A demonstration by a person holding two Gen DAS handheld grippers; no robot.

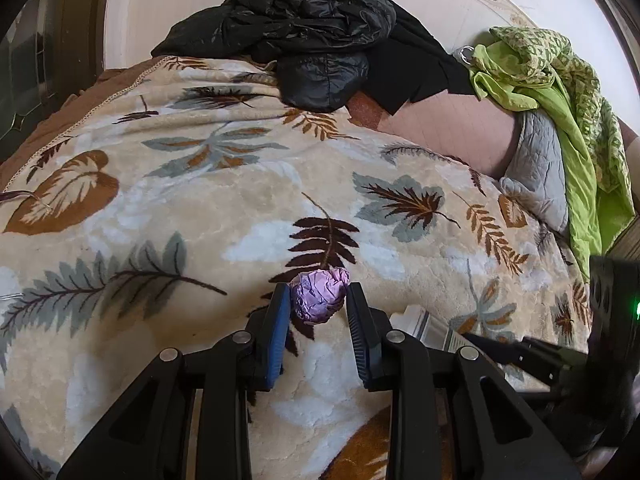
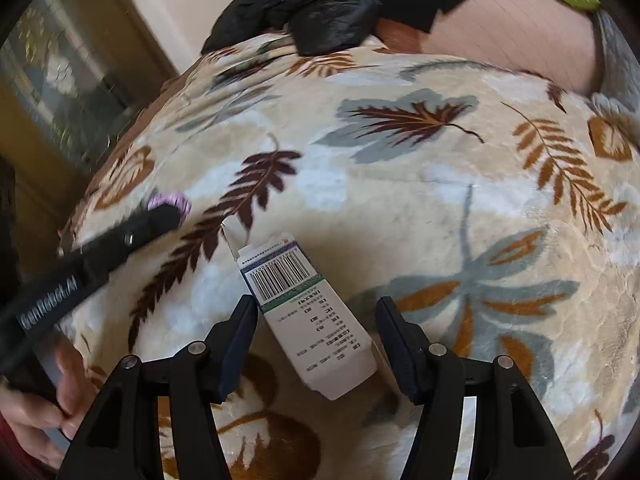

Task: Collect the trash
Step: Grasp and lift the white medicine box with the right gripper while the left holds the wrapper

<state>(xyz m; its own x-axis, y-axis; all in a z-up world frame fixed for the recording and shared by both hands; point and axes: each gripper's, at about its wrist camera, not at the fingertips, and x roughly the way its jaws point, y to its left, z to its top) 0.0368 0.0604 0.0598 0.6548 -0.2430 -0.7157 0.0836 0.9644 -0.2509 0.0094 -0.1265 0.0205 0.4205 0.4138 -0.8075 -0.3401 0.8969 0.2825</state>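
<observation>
A crumpled purple wrapper [image 1: 319, 295] lies on the leaf-patterned blanket [image 1: 200, 208], and both fingers of my left gripper [image 1: 318, 296] touch its sides. In the right wrist view the wrapper [image 2: 170, 202] shows at the left behind the left gripper's finger. A small white carton with a barcode [image 2: 306, 314] lies on the blanket [image 2: 400, 200] between the wide-open fingers of my right gripper [image 2: 316, 310], touching neither. Its end shows in the left wrist view [image 1: 428, 326] beside the right gripper's body.
A black jacket [image 1: 296, 28] is heaped at the far side of the bed. Green cloth [image 1: 560, 92] and a grey quilted pillow [image 1: 536, 176] lie at the right. A wooden door [image 2: 52, 92] stands at the left.
</observation>
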